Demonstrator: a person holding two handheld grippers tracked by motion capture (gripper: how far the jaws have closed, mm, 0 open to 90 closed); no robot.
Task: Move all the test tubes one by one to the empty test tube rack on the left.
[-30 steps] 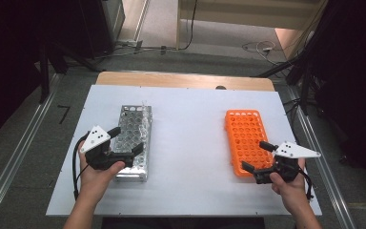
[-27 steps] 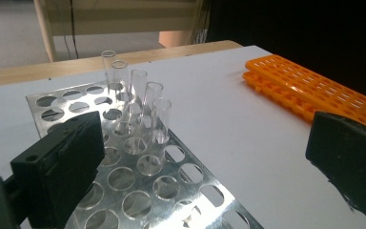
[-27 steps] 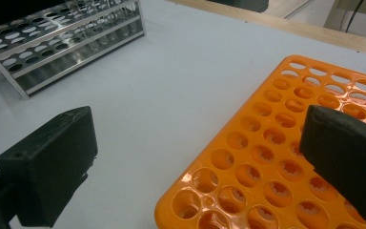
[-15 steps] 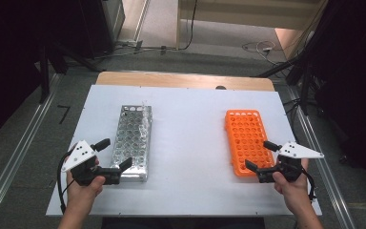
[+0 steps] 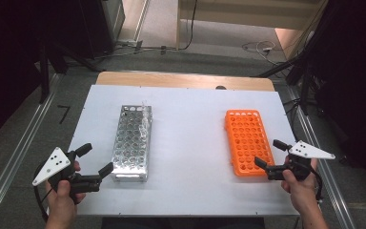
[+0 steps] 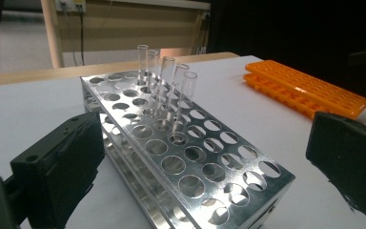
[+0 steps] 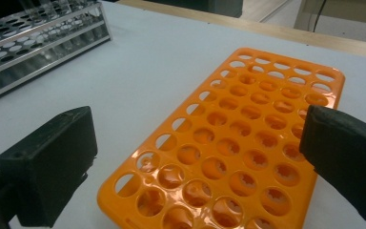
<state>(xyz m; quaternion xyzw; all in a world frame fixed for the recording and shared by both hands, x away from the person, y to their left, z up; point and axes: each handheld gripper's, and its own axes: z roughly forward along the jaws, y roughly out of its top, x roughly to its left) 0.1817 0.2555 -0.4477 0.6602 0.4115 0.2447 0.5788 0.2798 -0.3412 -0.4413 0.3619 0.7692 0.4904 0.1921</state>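
Two spread grippers are held at the near edge, one in front of each rack.

At the near left, the left gripper [image 5: 94, 160] is held with its blocky matte-black jaws spread wide and nothing between them, just beside the near end of the metal rack [image 5: 132, 142]. At the near right, the right gripper [image 5: 271, 152] is likewise held with jaws apart and empty, close to the near right corner of the orange rack [image 5: 249, 141]. The metal rack is seen as a long, shiny box of perforated sheet with round holes in rows; five clear glass tubes [image 6: 167, 93] are stood upright at its far end. The orange rack, glossy moulded plastic, lies flat on the smooth white table [image 5: 190, 138], well apart to the right.
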